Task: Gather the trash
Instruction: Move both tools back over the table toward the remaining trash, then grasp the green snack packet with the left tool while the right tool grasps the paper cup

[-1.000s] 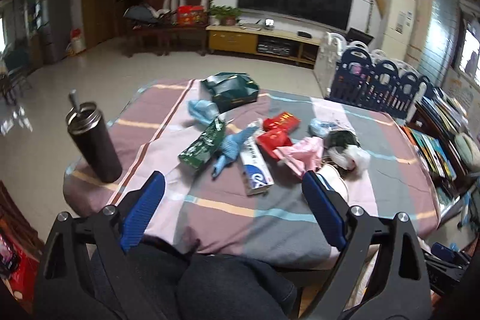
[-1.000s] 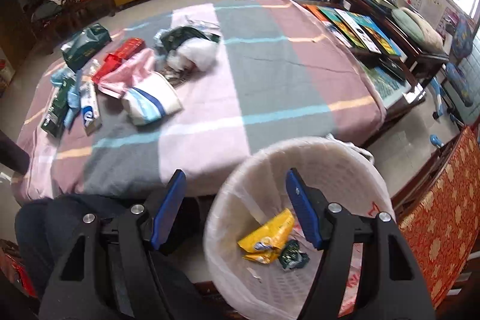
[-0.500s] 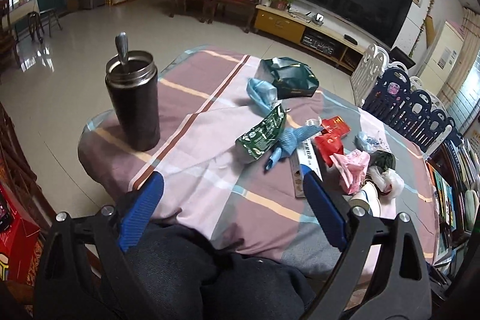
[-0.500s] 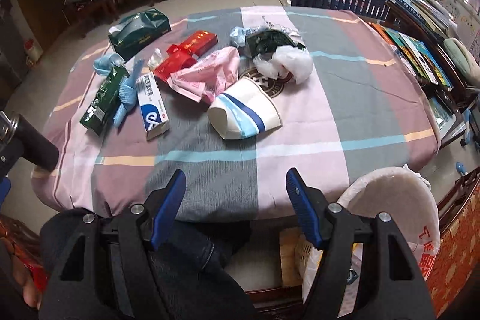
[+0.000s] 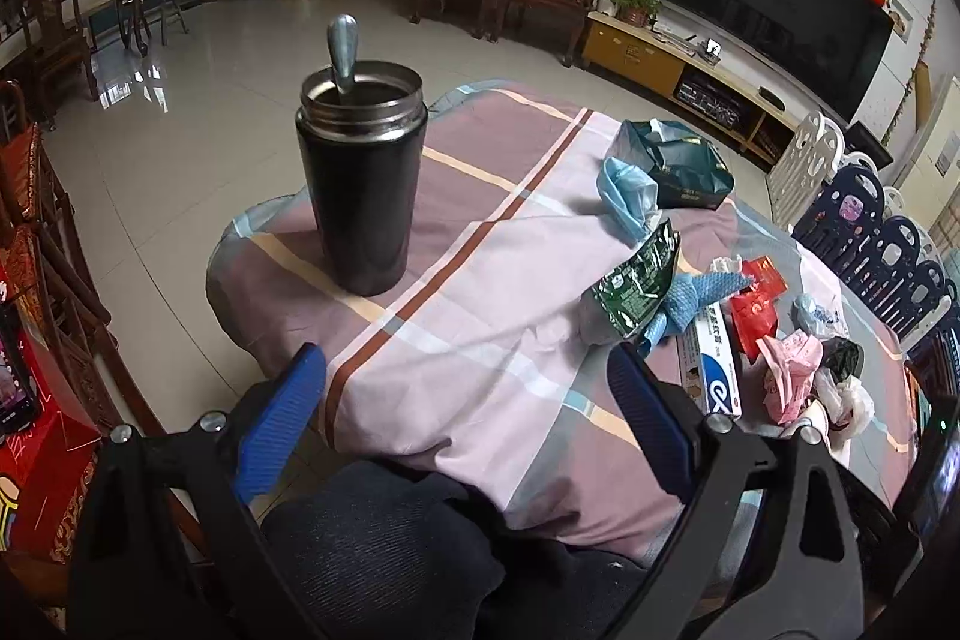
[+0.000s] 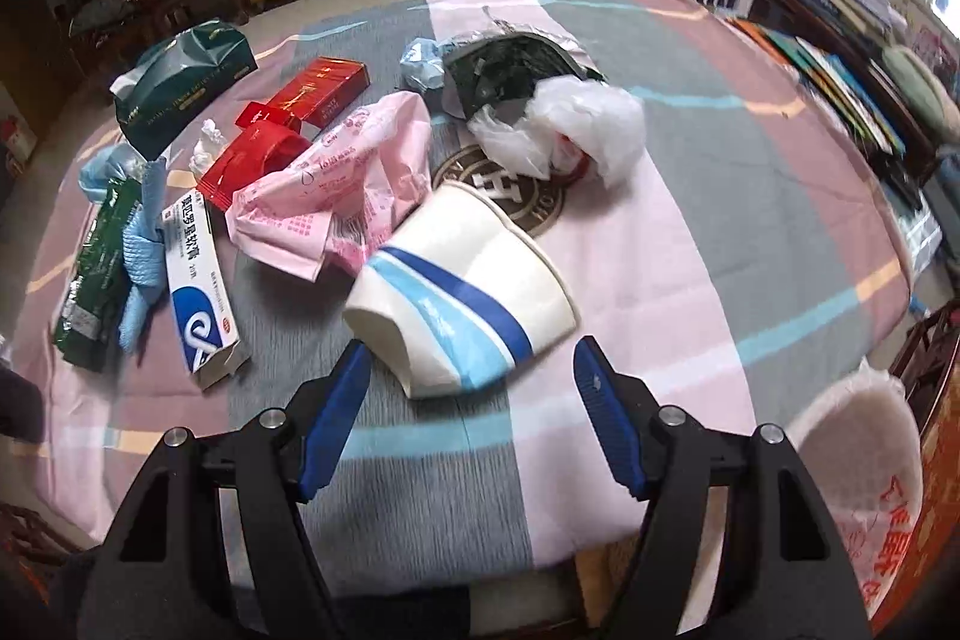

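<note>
My right gripper hangs over the near edge of the table, jaws apart, nothing between the blue pads. Just beyond its tips lies a crushed paper cup, white with blue bands, on its side, mouth turned toward the far right. The cup is close to the pads but not touching them.

Trash spread across the striped cloth, right view: a pink printed bag touching the cup's far-left side; a white crumpled plastic bag farther back, right of the pink one; a dark foil wrapper behind that. Left of the pink bag: two red boxes, a white-and-blue ointment carton, a blue cloth-like scrap, a green snack packet at the left edge. A dark green tissue pack sits at the far left. A round printed coaster shows under the cup's far rim.

At the near right, below table level, the white-lined waste bin is partly in view.

My left gripper is also spread wide and empty, over the table's near-left corner. A black tumbler with a metal spoon in it stands upright to the far left of it, well apart from the trash. Dark trouser fabric fills the bottom of that view.
</note>
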`<state>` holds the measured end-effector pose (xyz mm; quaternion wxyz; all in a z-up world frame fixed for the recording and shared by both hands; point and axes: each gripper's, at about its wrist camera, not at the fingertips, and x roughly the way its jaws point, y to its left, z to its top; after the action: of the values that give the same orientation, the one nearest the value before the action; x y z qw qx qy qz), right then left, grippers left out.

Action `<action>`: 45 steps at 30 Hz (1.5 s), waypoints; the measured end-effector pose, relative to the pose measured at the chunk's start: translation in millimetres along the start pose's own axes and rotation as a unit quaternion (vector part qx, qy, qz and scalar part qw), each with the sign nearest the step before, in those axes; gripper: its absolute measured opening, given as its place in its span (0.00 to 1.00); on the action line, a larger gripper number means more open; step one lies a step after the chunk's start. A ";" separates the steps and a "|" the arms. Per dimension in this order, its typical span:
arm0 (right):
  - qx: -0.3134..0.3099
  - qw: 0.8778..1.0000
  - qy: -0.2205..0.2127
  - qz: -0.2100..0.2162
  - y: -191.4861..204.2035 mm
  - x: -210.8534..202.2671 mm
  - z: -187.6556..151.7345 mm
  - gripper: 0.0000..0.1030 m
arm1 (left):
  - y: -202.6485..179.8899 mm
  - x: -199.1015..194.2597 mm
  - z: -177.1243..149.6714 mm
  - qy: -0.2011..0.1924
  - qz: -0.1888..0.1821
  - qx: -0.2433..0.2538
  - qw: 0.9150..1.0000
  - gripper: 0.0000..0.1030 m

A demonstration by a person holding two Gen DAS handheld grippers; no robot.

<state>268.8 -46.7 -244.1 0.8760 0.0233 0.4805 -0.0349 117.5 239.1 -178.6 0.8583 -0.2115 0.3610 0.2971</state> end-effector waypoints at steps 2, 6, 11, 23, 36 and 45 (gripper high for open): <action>-0.028 1.000 -0.009 -0.006 11.1 8.8 5.0 0.67 | -0.6 6.0 -0.9 0.008 -0.005 0.000 1.000 0.92; -0.103 0.994 -0.032 -0.037 34.5 21.1 5.6 0.51 | 3.5 15.6 -4.2 0.018 -0.020 -0.014 1.000 0.92; -0.165 0.985 -0.038 -0.022 44.1 15.9 -10.0 0.17 | 4.6 18.7 -6.2 0.009 -0.023 -0.021 0.999 0.92; -0.118 0.989 -0.015 0.087 -2.5 -24.9 -23.9 0.81 | -51.8 107.5 38.3 0.070 -0.084 0.014 0.994 0.93; -0.028 0.994 0.046 0.098 -24.6 -17.7 -30.8 0.81 | -88.3 159.7 34.1 0.118 -0.210 0.056 0.969 0.35; 0.059 0.986 0.090 0.128 -27.8 -2.7 -24.6 0.81 | -91.7 111.3 10.7 0.070 -0.202 0.095 0.972 0.08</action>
<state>244.4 -72.4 -255.2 0.8238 0.1389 0.5472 0.0517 246.2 217.7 -240.9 0.8891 -0.2179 0.3969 0.0667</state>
